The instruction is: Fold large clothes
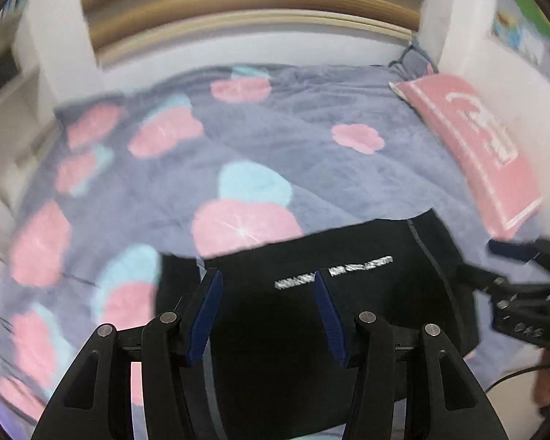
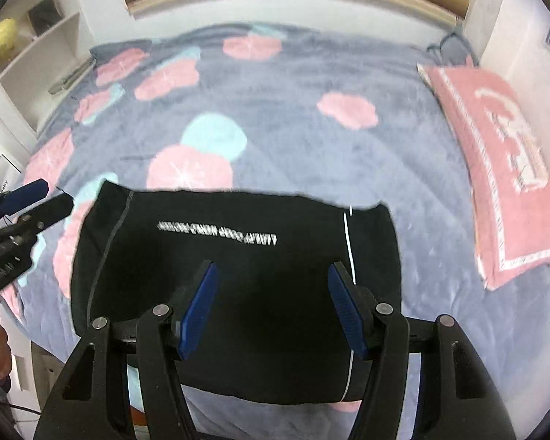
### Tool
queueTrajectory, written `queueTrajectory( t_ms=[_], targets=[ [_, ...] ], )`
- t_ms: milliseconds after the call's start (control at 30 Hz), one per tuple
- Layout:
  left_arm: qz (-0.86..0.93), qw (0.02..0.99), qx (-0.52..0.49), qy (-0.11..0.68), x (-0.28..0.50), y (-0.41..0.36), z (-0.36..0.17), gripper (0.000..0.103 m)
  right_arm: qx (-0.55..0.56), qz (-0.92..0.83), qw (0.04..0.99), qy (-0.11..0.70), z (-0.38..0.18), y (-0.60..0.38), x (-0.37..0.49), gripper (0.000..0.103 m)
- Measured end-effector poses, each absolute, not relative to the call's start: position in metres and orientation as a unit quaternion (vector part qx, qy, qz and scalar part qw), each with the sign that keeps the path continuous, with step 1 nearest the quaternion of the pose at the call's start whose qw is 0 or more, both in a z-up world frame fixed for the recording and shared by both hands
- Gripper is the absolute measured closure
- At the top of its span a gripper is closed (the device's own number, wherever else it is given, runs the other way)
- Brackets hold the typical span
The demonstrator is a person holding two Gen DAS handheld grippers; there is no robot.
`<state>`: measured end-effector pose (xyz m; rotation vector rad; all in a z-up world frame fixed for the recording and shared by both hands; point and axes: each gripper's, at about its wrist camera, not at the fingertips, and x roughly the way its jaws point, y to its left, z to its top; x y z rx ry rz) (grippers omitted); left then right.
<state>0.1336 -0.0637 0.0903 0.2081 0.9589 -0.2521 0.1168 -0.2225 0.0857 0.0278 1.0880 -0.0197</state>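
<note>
The black garment [image 2: 234, 293] lies at the lower centre of both views, on the near edge of the bed's flowered blanket [image 2: 293, 139], already a compact rectangle with straight edges and white lettering on top; the folding looks largely done, though another fold or a smoothing may remain. The left claw [image 1: 267, 311] stands apart with nothing between its blue pads; the right claw [image 2: 271, 308] likewise, empty, above the cloth. A pink pillow [image 2: 502, 168] lies at the right of the frame, well apart.
</note>
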Motion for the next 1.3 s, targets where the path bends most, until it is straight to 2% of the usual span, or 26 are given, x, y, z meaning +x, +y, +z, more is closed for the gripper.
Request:
queueTrajectory(
  t_ms=[167, 233, 300, 533, 1033, 1300],
  targets=[
    [-0.109, 0.886, 0.085, 0.443, 0.119, -0.069, 0.126, 0.047, 0.007, -0.015, 0.873, 0.488, 0.117, -0.215, 0.111, 0.038],
    [-0.053, 0.897, 0.129, 0.420, 0.112, -0.075, 0.138, 0.044, 0.010, -0.016, 0.878, 0.477, 0.129, -0.211, 0.108, 0.028],
    [-0.029, 0.904, 0.150, 0.399, 0.105, -0.079, 0.147, 0.043, 0.013, -0.019, 0.884, 0.468, 0.137, -0.211, 0.104, 0.025],
    [-0.035, 0.916, 0.119, 0.382, 0.086, -0.075, 0.165, 0.035, 0.018, -0.018, 0.885, 0.464, 0.140, -0.208, 0.101, 0.025],
    [0.020, 0.918, 0.184, 0.352, 0.078, -0.087, 0.160, 0.033, 0.036, -0.017, 0.876, 0.481, 0.130, -0.212, 0.101, 0.025],
    [0.019, 0.918, 0.180, 0.352, 0.079, -0.088, 0.158, 0.033, 0.039, -0.013, 0.871, 0.490, 0.123, -0.215, 0.099, 0.025]
  ],
)
